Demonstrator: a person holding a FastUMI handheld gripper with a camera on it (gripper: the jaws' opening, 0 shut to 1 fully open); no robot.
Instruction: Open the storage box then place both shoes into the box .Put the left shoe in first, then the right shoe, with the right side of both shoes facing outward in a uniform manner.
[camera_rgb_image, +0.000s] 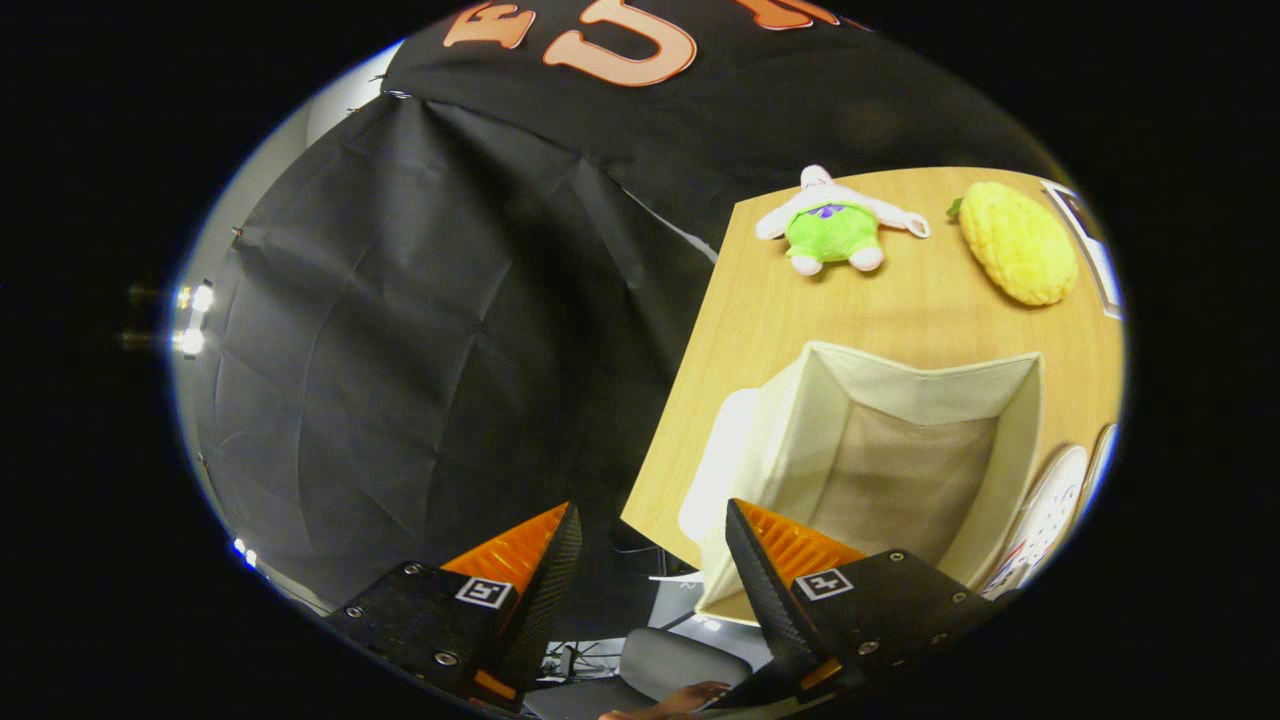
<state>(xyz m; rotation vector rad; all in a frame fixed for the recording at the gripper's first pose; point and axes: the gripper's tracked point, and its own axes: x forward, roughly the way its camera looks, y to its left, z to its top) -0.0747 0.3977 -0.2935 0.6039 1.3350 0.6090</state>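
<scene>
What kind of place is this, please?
Probably a staged recording booth, not a home: black cloth wall, one wooden table holding an open fabric storage box and two plush toys. The gripper hangs open beside the table.

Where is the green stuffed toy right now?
In the gripper view, the green stuffed toy lies on the wooden table, beyond the open storage box and beside a yellow plush.
</scene>
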